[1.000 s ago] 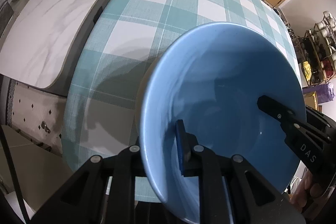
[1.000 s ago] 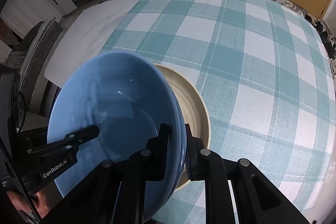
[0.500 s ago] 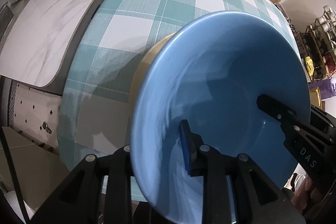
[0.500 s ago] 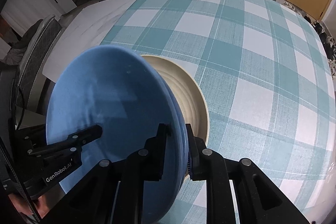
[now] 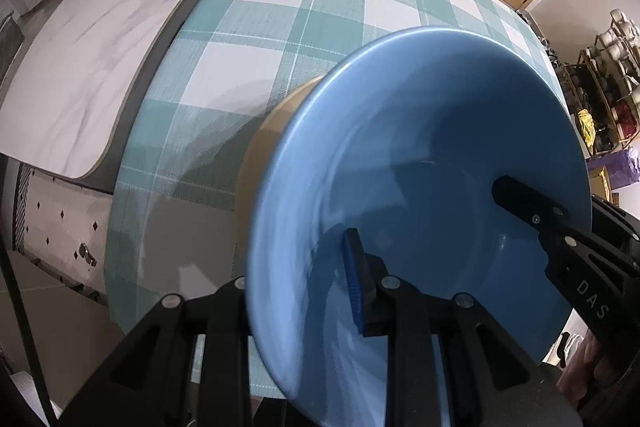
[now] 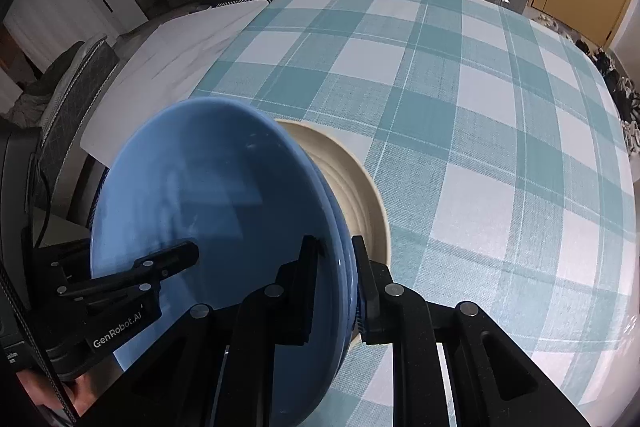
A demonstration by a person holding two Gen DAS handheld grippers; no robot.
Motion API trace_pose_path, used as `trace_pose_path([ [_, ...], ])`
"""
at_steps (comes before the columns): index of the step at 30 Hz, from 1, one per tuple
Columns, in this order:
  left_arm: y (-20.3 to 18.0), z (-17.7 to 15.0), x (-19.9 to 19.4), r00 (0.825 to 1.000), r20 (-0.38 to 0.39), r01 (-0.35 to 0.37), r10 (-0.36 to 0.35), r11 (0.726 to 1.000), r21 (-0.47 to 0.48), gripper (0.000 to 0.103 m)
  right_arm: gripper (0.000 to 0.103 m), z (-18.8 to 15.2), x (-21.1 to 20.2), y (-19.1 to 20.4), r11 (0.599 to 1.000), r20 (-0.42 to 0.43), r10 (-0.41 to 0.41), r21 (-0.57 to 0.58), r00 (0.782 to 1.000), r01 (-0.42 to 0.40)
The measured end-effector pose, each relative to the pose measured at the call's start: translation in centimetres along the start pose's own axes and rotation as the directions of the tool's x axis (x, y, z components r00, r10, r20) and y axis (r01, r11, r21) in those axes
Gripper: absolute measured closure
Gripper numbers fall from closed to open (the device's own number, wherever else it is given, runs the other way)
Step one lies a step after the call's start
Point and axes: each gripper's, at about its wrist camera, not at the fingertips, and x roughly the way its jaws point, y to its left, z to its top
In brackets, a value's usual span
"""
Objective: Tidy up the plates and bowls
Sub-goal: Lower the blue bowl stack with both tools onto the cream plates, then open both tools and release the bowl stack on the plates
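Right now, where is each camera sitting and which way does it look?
Left wrist: on the left gripper, looking along its fingers across the blue bowl and checked table; the right gripper reaches in at right.
Right wrist: on the right gripper, facing the same bowl, with a cream dish behind it.
Both views share the bowl, each gripper clamping its rim.

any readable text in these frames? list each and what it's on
"DAS": white letters on the right tongs, seen from the left wrist camera; the word may be cut off.
"GenRobot.AI": white print on the left tongs, seen from the right wrist camera.
Nothing else readable.
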Motion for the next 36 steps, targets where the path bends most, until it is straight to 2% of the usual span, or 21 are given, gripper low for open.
trace_pose_path([
  [10, -0.5, 0.1, -0.3, 1.000, -0.003, -0.029, 0.029, 0.999, 0.028, 0.076, 0.084, 0.0, 0.1, -0.6, 1.000, -0.013, 0.006, 0.024, 1.000, -0.006],
  [11, -0.5, 0.2, -0.4, 0.999, 0.004, -0.035, 0.035, 0.999, 0.028, 0.073, 0.083, 0.0, 0.1, -0.7, 1.000, -0.014, 0.003, 0.025, 1.000, -0.003],
  [12, -0.5, 0.2, -0.6, 0.999, 0.011, -0.039, 0.038, 0.999, 0.030, 0.066, 0.082, -0.1, 0.1, -0.7, 1.000, -0.014, 0.000, 0.026, 1.000, 0.000],
  [14, -0.5, 0.3, -1.1, 0.998, 0.035, -0.045, 0.043, 0.998, 0.036, 0.059, 0.077, -0.2, 0.1, -0.8, 1.000, -0.012, -0.002, 0.031, 1.000, 0.002],
  [18, -0.9, 0.7, -2.1, 0.998, 0.053, -0.037, 0.035, 0.998, 0.044, 0.059, 0.067, -0.3, -0.2, -1.1, 0.999, -0.008, 0.001, 0.048, 1.000, -0.001],
  [22, -1.2, 0.6, -2.4, 0.997, 0.055, -0.062, 0.059, 0.996, 0.060, 0.059, 0.065, -0.2, -0.5, -1.0, 0.999, 0.005, 0.006, 0.048, 1.000, -0.006],
  [25, -0.9, 0.7, -2.6, 0.995, 0.070, -0.080, 0.077, 0.995, 0.053, 0.058, 0.051, -0.2, -0.8, -1.0, 0.998, 0.015, 0.016, 0.054, 1.000, -0.016],
  [27, -0.5, 0.6, -2.7, 0.995, 0.075, -0.070, 0.067, 0.997, 0.039, 0.058, 0.040, -0.2, -1.2, -0.9, 0.999, 0.034, 0.015, 0.048, 0.999, -0.017],
  [30, 0.0, 0.5, -2.9, 0.996, 0.077, -0.056, 0.054, 0.998, 0.016, 0.057, 0.029, -0.2, -1.9, -1.0, 0.999, 0.060, 0.016, 0.043, 0.998, -0.019],
  [33, 0.4, 0.5, -3.5, 0.994, 0.102, -0.040, 0.040, 0.999, -0.007, 0.057, 0.029, -0.2, -2.5, -1.3, 0.998, 0.090, 0.024, 0.048, 0.996, -0.029],
  [36, 0.2, 0.4, -4.9, 0.984, 0.165, -0.062, 0.060, 0.998, 0.009, 0.057, 0.029, -0.3, -3.3, -1.7, 0.997, 0.121, 0.043, 0.056, 0.992, -0.050],
])
